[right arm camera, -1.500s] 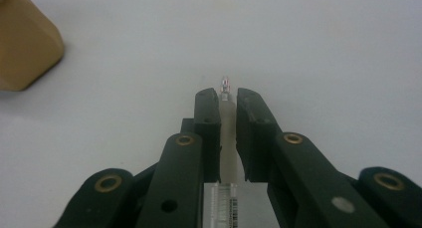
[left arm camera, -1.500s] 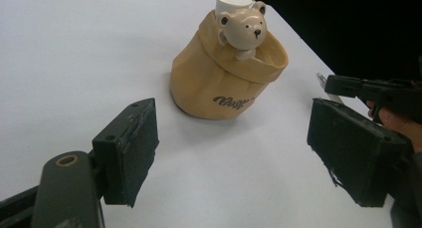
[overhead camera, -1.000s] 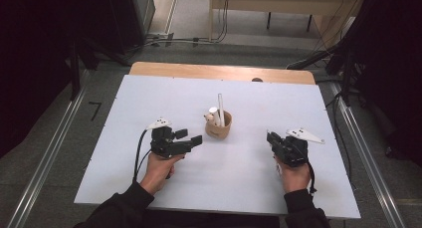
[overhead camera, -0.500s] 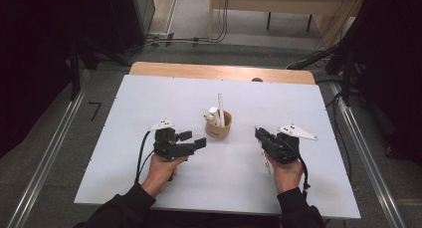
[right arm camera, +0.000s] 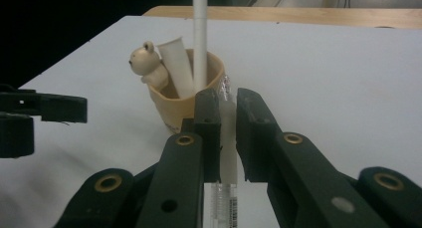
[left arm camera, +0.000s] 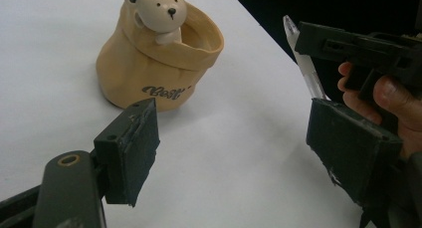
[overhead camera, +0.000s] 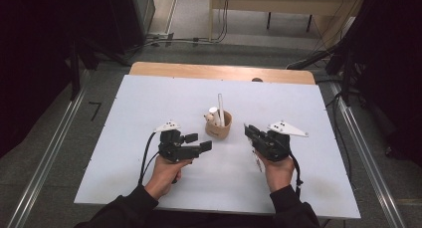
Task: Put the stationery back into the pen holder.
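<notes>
The white table (overhead camera: 149, 118) carries a tan pen cup (overhead camera: 219, 126) with a small bear figure (left arm camera: 161, 11) on its rim and two white sticks (right arm camera: 199, 39) already standing inside. The left gripper (overhead camera: 201, 146) sits just beside the cup, jaws spread wide and empty. The right gripper (right arm camera: 226, 113) is clamped on a clear pen (right arm camera: 226, 133), held near the cup and aimed toward it. The pen's tip may catch the rim or knock the upright sticks, tipping the light cup, since nothing steadies it. How firm the grip is looks uncertain from here.
</notes>
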The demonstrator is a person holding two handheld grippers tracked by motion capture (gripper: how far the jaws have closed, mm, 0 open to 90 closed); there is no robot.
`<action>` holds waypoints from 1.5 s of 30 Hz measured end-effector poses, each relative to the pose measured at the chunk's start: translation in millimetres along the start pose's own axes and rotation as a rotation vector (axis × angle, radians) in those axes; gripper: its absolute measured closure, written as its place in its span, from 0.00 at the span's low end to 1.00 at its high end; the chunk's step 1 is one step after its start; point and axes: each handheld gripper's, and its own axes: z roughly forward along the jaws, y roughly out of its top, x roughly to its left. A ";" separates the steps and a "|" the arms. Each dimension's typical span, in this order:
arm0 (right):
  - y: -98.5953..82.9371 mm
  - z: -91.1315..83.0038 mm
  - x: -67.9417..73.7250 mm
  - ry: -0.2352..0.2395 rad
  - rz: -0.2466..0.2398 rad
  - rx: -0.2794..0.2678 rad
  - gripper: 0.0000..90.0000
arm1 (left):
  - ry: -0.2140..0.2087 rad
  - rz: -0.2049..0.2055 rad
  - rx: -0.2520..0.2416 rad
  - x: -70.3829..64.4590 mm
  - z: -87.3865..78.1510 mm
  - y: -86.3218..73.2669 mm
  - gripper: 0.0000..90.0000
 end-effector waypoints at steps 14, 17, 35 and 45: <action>7.1 9.7 16.2 0.042 -0.028 -0.006 0.87 | -0.020 0.004 0.017 -6.1 7.4 -1.4 0.24; 8.1 11.0 18.1 0.047 -0.030 -0.007 0.87 | -0.023 0.005 0.018 -7.4 8.5 -1.2 0.24; 13.7 17.2 30.5 0.081 -0.050 -0.018 0.87 | -0.048 -0.012 0.024 -14.2 27.1 3.4 0.28; 14.8 19.2 34.0 0.090 -0.054 -0.025 0.87 | -0.069 -0.019 0.041 -16.0 37.8 5.7 0.30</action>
